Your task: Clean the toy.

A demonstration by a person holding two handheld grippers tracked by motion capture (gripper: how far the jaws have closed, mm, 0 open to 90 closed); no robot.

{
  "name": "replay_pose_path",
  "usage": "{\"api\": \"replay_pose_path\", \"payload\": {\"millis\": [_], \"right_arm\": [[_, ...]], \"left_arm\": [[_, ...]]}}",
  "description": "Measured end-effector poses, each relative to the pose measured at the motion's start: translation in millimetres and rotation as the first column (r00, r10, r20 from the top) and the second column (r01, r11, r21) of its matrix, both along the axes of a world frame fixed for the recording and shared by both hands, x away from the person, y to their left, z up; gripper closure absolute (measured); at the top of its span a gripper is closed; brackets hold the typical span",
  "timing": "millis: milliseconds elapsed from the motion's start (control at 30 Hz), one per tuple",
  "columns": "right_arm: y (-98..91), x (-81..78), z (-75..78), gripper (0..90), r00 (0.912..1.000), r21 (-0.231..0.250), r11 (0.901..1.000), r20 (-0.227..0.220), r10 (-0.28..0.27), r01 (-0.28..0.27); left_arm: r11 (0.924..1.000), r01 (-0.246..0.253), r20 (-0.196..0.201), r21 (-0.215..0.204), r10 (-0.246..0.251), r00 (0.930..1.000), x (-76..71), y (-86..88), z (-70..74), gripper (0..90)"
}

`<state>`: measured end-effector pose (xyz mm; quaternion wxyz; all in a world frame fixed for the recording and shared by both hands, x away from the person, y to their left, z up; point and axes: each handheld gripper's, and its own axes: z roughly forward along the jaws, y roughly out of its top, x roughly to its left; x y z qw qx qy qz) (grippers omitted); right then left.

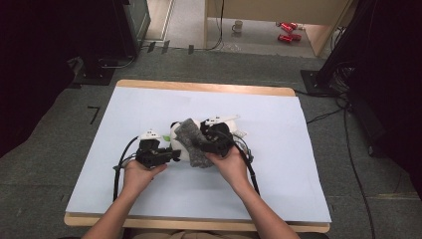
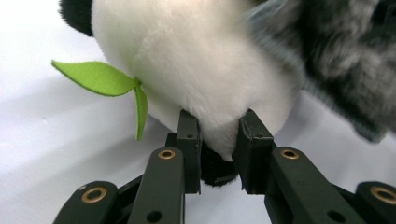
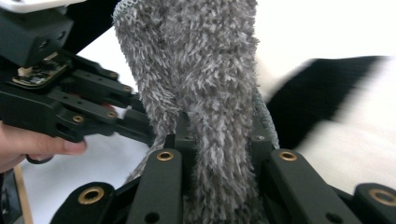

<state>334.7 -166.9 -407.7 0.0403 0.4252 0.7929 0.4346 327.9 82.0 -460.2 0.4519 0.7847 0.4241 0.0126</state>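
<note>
While I am looking down from the high view, my left gripper is pinching the plush panda at mid-table, and my right gripper is holding the grey fuzzy sock draped over it from the right. In the left gripper view, my jaws are clamping a fold of the panda's white belly, its green leaf sticking out leftward. In the right gripper view, my jaws are squeezing the sock, its long axis running straight away from me, towards the panda lying beyond.
</note>
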Motion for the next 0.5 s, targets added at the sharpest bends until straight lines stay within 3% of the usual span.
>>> {"api": "replay_pose_path", "payload": {"millis": [267,300,367,500], "right_arm": [[-43.2,7.3,16.4,74.6,0.9942,0.034,0.9936,0.007,-0.108,0.107],[-57.8,9.4,18.9,74.6,0.9899,0.046,0.9889,0.009,-0.142,0.141],[-63.3,10.0,19.5,74.6,0.9876,0.047,0.9866,0.011,-0.157,0.156],[-91.0,12.4,17.8,74.2,0.9730,0.053,0.9718,0.007,-0.231,0.230]], "left_arm": [[0.9999,0.012,-0.001,-0.012,-0.012,0.9999,4.2,1.1,-1.2,73.9],[0.9999,0.013,-0.001,-0.012,-0.013,0.9999,4.5,0.9,-1.1,73.9],[0.9998,0.015,0.000,-0.011,-0.015,0.9999,5.4,0.3,-0.8,73.9],[0.9996,0.023,0.002,-0.019,-0.023,0.9997,8.9,0.8,-0.1,73.8]]}}
